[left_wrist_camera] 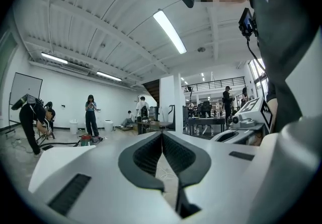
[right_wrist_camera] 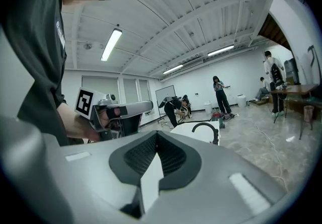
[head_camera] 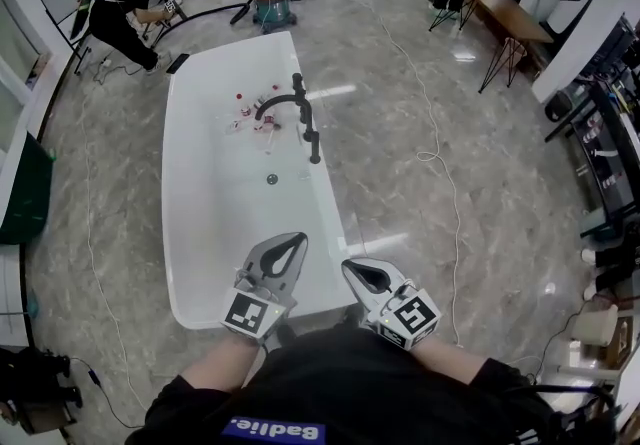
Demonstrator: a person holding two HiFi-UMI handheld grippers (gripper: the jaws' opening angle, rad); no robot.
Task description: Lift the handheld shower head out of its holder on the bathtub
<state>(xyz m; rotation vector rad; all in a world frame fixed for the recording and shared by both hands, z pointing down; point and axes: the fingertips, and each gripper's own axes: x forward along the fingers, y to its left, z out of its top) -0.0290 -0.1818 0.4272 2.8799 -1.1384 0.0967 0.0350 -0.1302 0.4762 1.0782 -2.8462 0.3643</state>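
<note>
Hanging level just over the near end of the bathtub (head_camera: 178, 233), the left tool (head_camera: 298, 238) and the right tool (head_camera: 350, 266) sit side by side close to the person's body. Each has its jaws pressed together at the tips with nothing between them. I read this as an approach posture, closed and empty because the thing to be lifted lies well ahead. Each tool is pale grey moulded plastic with a dark ribbed lining round a teardrop opening and a black-and-white marker cube (head_camera: 248, 313) at its rear. Below and ahead of them the tub is a long, glossy white shell with rounded corners, with a small round drain (head_camera: 272, 178) in its floor and a few small bottles (head_camera: 243, 111) lying farther along inside. Well ahead of the right tool, on the tub's right rim, stands the matte black faucet set (head_camera: 297, 93) with its arched spout. The handheld shower head (head_camera: 313, 141) appears to be the slim black wand standing upright in its holder (head_camera: 315, 159) at the nearer end of that set, untouched. That upright seat suggests a straight upward lift. Beyond the tub, the veined, polished stone floor (head_camera: 470, 233) carries a thin white cable (head_camera: 432, 148), a red vacuum (head_camera: 270, 3) and a crouching person (head_camera: 125, 13).
</note>
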